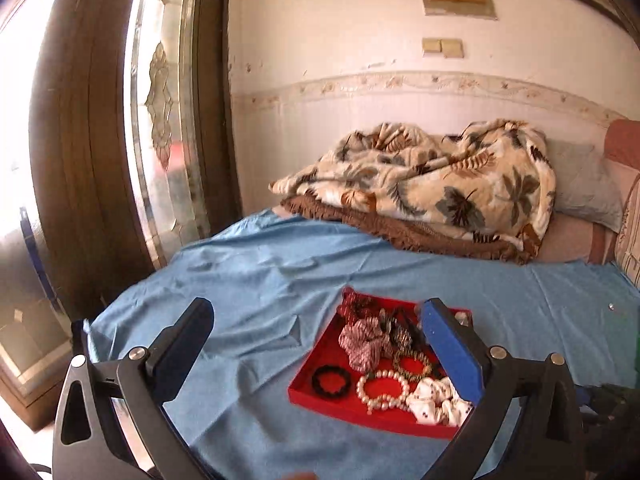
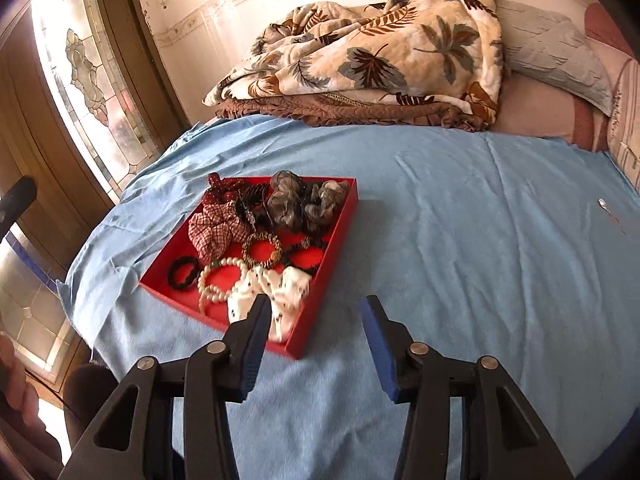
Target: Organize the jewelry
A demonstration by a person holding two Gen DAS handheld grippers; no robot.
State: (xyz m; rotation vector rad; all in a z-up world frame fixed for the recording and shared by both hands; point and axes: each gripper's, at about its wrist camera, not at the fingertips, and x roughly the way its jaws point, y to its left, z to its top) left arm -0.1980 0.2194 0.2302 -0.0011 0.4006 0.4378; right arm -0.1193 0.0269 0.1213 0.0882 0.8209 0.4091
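A red tray (image 1: 320, 346) (image 2: 345, 216) lies on the blue sheet and holds several pieces. Among them are a pearl bracelet (image 1: 382, 390) (image 2: 222, 280), a black hair tie (image 1: 330, 380) (image 2: 184, 272), a white spotted scrunchie (image 1: 434, 400) (image 2: 282, 288), a red checked scrunchie (image 1: 364, 340) (image 2: 216, 228), a gold beaded bracelet (image 2: 262, 250) and grey scrunchies (image 2: 296, 204). My left gripper (image 1: 318, 306) hangs above the tray's near side, wide open and empty. My right gripper (image 2: 316, 300) is open and empty over the tray's near right corner. A small silver piece (image 2: 602, 203) (image 1: 611, 307) lies alone far right on the sheet.
A leaf-patterned blanket (image 1: 440, 184) (image 2: 380, 48) is heaped at the back of the bed on a brown throw, with a grey pillow (image 2: 560, 52) to its right. A wooden door with leaded glass (image 1: 168, 120) stands left. A hand (image 2: 16, 384) shows at the lower left edge.
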